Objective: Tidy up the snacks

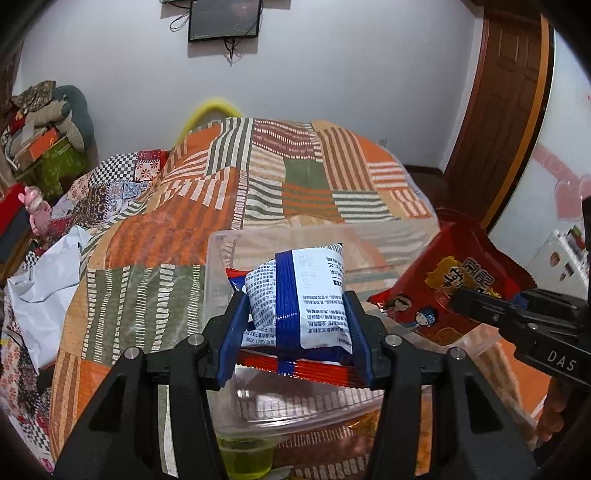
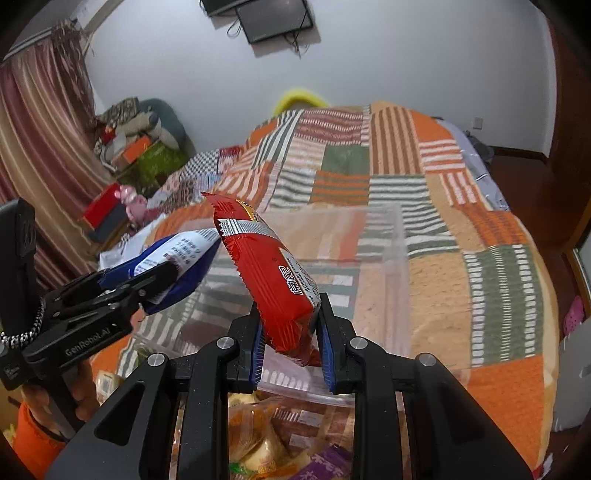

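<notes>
Nearest the left wrist camera, the left tongs (image 1: 295,332) are gripping a blue-and-white snack packet (image 1: 306,295), their blue pads pressing its two sides about half open, with the packet standing up between them and its printed back facing the lens. Under that packet a red-and-blue wrapper edge (image 1: 295,365) is showing just below the pads. Below the left tongs a small cup of green jelly (image 1: 245,456) is sitting at the bottom of the view.

Nearest the right wrist camera, the right tongs (image 2: 291,338) are pinching the lower end of a red snack packet (image 2: 266,273), closed tight on it, and the packet is leaning up and to the left from between the pads. Below these tongs a heap of wrapped snacks (image 2: 258,446), yellow and purple among them, is lying close to the lens.

Both packets are hanging above a clear plastic bin (image 1: 221,266), whose rim is showing just beyond the tongs; in the right wrist view the blue-and-white packet is sitting just left of the red one, apart from it.

The bin is resting on a bed covered with a striped patchwork blanket (image 1: 184,236) in orange, green and cream. A crumpled white bag (image 1: 48,288) is lying on the bed's left side.

Farther off, a dark screen (image 1: 223,20) is hanging on the white wall, and a brown wooden door (image 1: 506,99) is standing at the right.
</notes>
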The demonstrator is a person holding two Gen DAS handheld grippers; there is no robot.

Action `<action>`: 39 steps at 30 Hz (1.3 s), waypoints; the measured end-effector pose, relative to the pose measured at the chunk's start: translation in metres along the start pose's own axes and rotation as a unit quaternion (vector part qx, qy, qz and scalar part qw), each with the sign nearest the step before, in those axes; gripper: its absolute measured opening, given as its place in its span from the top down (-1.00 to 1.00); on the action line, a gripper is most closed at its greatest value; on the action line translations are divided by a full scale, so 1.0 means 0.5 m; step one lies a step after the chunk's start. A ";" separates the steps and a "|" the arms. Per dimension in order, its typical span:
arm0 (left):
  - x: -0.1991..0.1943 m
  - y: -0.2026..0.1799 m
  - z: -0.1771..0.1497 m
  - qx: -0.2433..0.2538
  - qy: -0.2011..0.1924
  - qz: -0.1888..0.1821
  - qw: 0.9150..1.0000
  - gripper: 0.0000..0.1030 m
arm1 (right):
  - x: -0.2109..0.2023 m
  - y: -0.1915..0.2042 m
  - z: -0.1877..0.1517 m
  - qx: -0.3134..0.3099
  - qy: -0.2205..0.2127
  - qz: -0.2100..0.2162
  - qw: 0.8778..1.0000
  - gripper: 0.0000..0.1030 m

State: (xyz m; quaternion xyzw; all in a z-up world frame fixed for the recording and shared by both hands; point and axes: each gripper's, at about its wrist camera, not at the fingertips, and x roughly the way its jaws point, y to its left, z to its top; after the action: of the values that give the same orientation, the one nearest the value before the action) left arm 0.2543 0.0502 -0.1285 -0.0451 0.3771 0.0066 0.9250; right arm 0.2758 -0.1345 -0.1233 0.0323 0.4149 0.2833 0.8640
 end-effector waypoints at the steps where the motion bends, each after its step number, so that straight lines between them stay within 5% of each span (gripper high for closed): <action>1: 0.005 -0.003 -0.001 0.003 0.003 0.002 1.000 0.00 | 0.007 0.000 -0.001 -0.001 0.006 -0.001 1.000 0.56; 7: 0.013 -0.005 -0.013 0.008 0.006 0.016 1.000 -0.02 | 0.016 -0.013 -0.002 0.006 0.012 -0.023 1.000 0.44; 13: -0.025 0.007 -0.016 0.001 -0.007 0.014 1.000 -0.06 | -0.032 -0.021 -0.003 0.000 -0.021 -0.054 0.998 0.01; 27: -0.206 0.055 -0.059 0.000 -0.059 0.007 0.998 -0.41 | -0.153 -0.013 -0.053 -0.026 -0.063 -0.073 0.995 -0.19; 39: -0.230 0.122 -0.195 -0.016 0.001 0.019 1.000 -0.57 | -0.188 -0.024 -0.156 -0.049 -0.037 -0.105 0.993 -0.30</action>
State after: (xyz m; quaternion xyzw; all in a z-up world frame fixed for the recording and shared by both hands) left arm 0.1014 0.1050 -0.1223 -0.0528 0.3785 0.0302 0.9236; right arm 0.1777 -0.2074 -0.1119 -0.0438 0.3697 0.2099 0.9041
